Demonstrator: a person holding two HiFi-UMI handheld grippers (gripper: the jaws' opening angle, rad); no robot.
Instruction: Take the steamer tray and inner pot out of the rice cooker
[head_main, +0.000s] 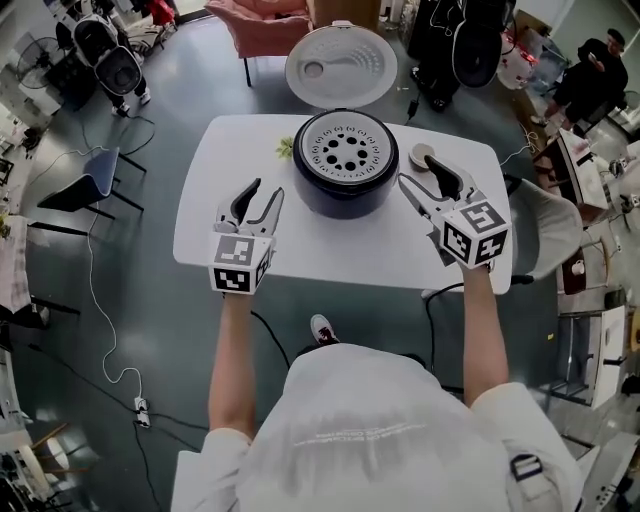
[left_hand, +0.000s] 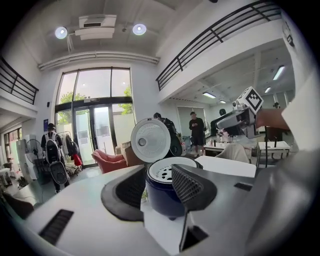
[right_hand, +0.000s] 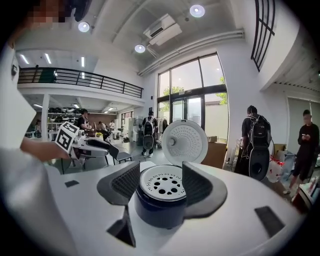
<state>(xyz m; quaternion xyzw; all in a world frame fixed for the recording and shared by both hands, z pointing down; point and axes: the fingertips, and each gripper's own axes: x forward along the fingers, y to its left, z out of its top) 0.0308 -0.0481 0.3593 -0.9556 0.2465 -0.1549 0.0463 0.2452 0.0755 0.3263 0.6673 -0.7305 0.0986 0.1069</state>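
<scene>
Nothing has been lifted out yet. The steamer tray (head_main: 345, 150) is seen seated in the top of the rice cooker (head_main: 345, 207), lid (head_main: 340, 65) thrown open, at the middle of the table's (head_main: 220, 170) far edge. The inner pot beneath is hidden. The left gripper (head_main: 266, 192) and right gripper (head_main: 418, 172) are held either side of the cooker, jaws spread, nothing gripped. Both removals are judged to remain.

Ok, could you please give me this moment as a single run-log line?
phase: pre-grasp | rice cooker: lid open, steamer tray seated inside | left gripper: open, empty | right gripper: open, empty
</scene>
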